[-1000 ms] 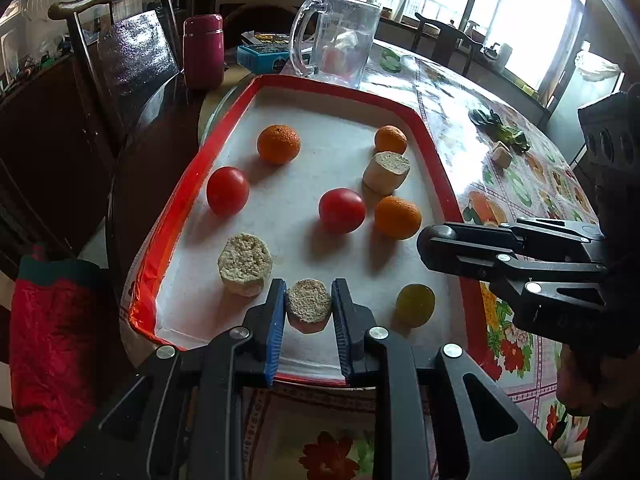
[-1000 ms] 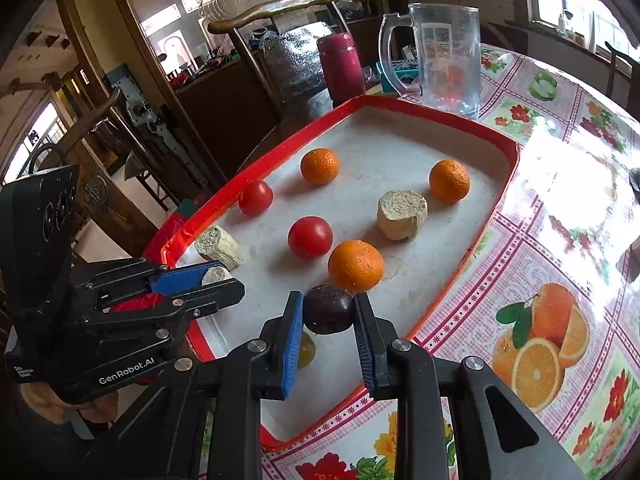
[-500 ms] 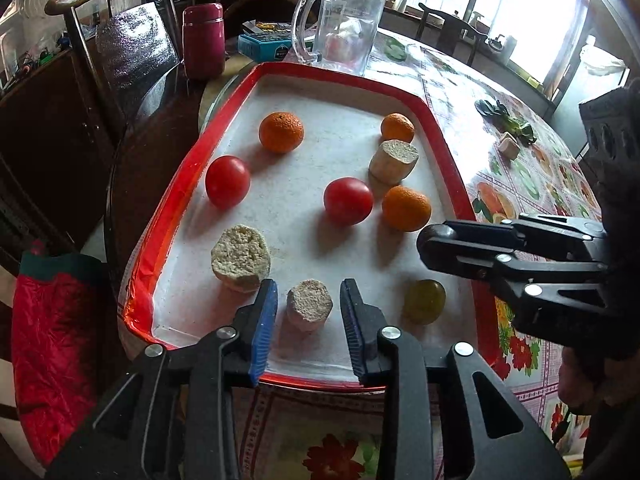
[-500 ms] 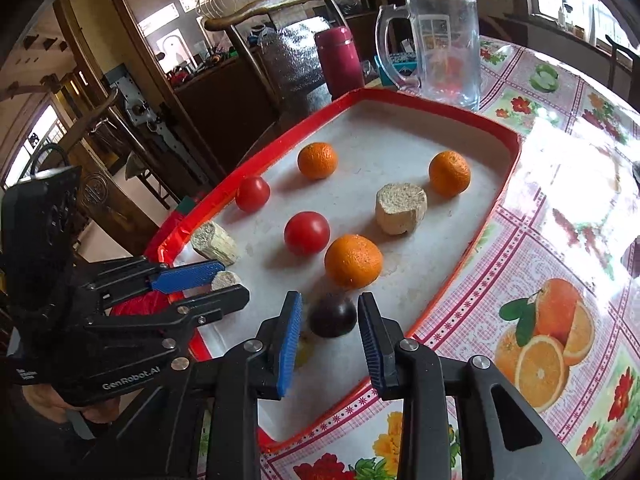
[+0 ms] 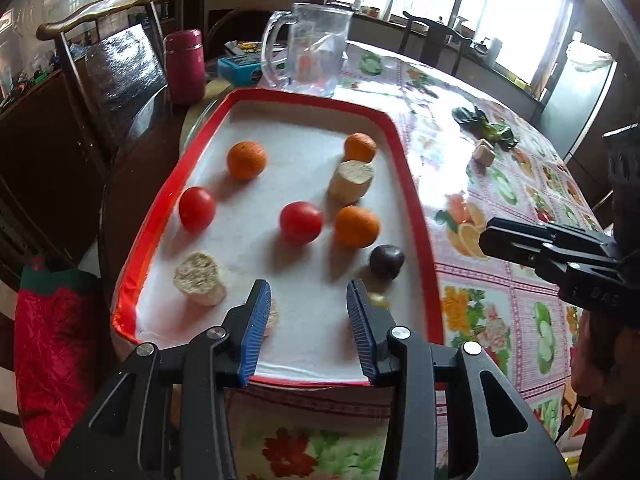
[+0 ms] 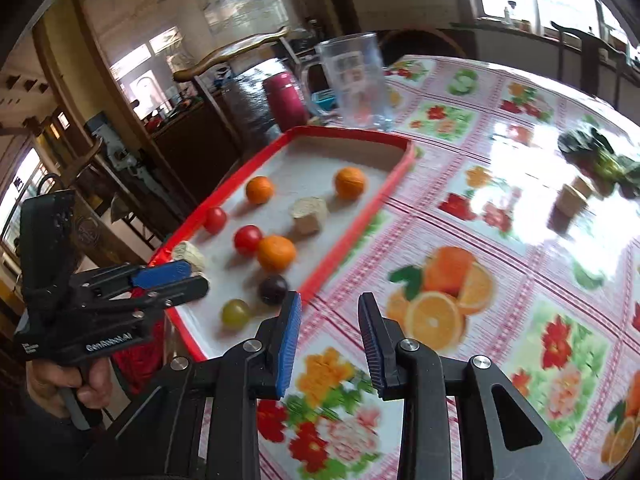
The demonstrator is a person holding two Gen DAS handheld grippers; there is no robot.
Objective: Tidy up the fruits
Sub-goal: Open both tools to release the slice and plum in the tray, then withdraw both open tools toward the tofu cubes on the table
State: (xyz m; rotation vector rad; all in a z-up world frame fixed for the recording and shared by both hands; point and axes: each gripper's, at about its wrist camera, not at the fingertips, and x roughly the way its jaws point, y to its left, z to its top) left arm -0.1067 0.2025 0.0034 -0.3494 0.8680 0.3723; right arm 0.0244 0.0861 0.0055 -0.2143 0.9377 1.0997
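The left gripper [image 5: 307, 322] sits low in the frame of its own view, jaws parted and just been opening, with nothing gripped: only bare white tray lining shows in the gap. A pale cut stump piece [image 5: 271, 316] peeks out at the outer side of its left finger, apart from the pads. Over in the right wrist view, the right gripper [image 6: 330, 340] hovers at bottom centre above the flowered tablecloth [image 6: 500, 280], jaws apart and empty, having just eased open a little.

And the fruit! The red-rimmed tray [image 5: 416, 208] fills the middle of the left view. Up top, two oranges, one [image 5: 246, 160] left and one [image 5: 360, 147] right, with a pale cut cylinder [image 5: 351, 182] just below the right one. Mid-tray there are two tomatoes, [image 5: 197, 209] and [image 5: 301, 223], and a third orange [image 5: 357, 227] beside the second. A dark plum [image 5: 386, 262] lies near the right rim, a green grape [image 6: 237, 312] just below it toward the near edge. Another pale stump [image 5: 199, 278] rests lower left.

A clear jug [image 5: 316, 50] and a maroon flask [image 5: 185, 66] stand beyond the tray, upper centre and upper left.
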